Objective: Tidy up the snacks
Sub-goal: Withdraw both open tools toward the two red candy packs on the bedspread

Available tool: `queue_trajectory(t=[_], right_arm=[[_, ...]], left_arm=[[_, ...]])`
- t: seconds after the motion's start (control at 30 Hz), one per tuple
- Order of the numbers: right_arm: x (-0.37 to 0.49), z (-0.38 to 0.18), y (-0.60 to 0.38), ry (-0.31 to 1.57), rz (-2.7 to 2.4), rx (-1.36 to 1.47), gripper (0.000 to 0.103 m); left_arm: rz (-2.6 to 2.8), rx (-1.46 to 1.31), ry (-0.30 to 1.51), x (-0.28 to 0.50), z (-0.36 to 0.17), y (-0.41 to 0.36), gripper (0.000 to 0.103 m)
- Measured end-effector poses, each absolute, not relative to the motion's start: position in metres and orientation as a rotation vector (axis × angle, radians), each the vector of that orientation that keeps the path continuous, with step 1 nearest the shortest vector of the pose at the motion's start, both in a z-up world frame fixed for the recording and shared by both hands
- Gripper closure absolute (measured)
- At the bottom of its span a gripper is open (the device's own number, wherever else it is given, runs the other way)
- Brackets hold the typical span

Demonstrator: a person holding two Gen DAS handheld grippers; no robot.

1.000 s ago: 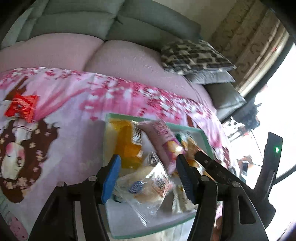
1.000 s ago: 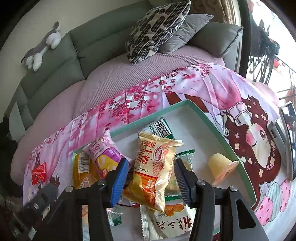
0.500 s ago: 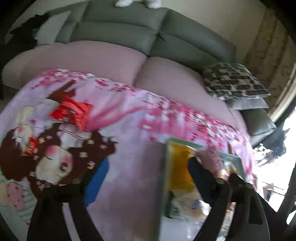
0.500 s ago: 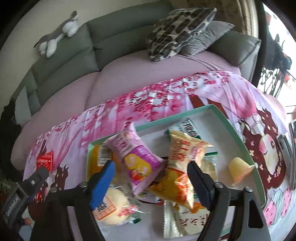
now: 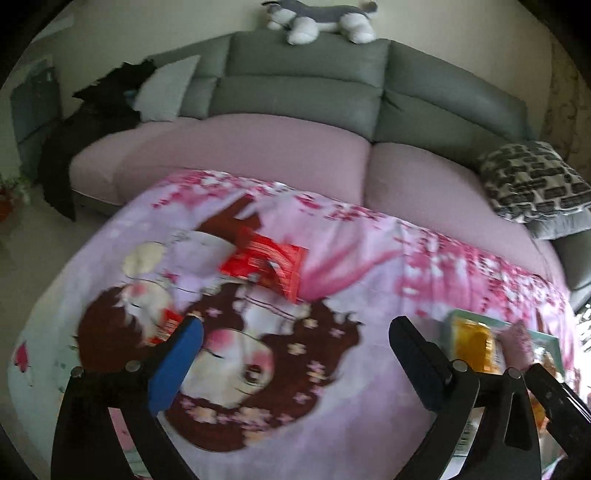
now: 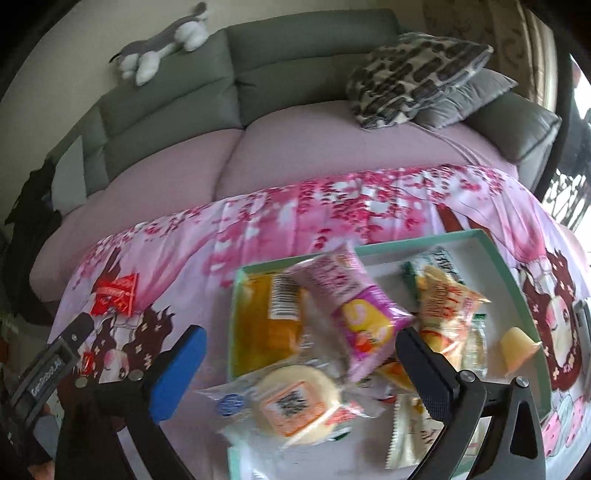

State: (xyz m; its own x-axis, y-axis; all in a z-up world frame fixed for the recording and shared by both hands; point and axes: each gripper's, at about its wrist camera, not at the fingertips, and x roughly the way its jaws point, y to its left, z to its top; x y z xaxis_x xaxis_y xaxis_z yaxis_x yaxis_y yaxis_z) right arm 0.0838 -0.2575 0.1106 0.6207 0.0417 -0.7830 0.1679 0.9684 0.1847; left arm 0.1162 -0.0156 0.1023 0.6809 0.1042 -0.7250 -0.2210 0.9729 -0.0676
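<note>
Left gripper (image 5: 295, 332): jaws spread wide, just been opening, nothing between them, hovering over bare printed blanket (image 5: 332, 387). Right gripper (image 6: 301, 343): likewise wide, just been opening, empty; pads apart from the packets below. Under and between its fingers, a clear-wrapped round bun (image 6: 295, 398) lying over the near rim of the green-edged tray (image 6: 495, 251). In the tray, piled and overlapping: a yellow packet (image 6: 258, 332) at the left end, a pink pouch (image 6: 354, 306) tilted across it, an orange-yellow bag (image 6: 443, 306), a green-and-white packet (image 6: 436, 262) behind, a small yellow jelly cup (image 6: 517, 343) alone near the right end. Lower packets cut off by the frame edge and blurred; print unreadable. Further left on the blanket, well apart from the tray, a red packet (image 5: 266, 262); a smaller red packet (image 5: 166, 328) just behind the left claw's blue pad, partly hidden. Beyond: pink-covered grey sofa (image 5: 303, 88), patterned cushion (image 6: 413, 74), plush toy (image 5: 317, 18) on the backrest, dark clothing (image 5: 92, 122) at the sofa's left end.
</note>
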Motion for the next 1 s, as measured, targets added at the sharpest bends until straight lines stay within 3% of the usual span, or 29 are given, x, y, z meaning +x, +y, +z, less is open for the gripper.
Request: queue_trajectory(t=[1.0], right_arm=[[0.098, 0.089, -0.116, 0.932, 0.175, 0.086, 0.000]], left_arm=[[0.431, -0.297, 0.771, 0.098, 0.094, 0.118, 0.002]])
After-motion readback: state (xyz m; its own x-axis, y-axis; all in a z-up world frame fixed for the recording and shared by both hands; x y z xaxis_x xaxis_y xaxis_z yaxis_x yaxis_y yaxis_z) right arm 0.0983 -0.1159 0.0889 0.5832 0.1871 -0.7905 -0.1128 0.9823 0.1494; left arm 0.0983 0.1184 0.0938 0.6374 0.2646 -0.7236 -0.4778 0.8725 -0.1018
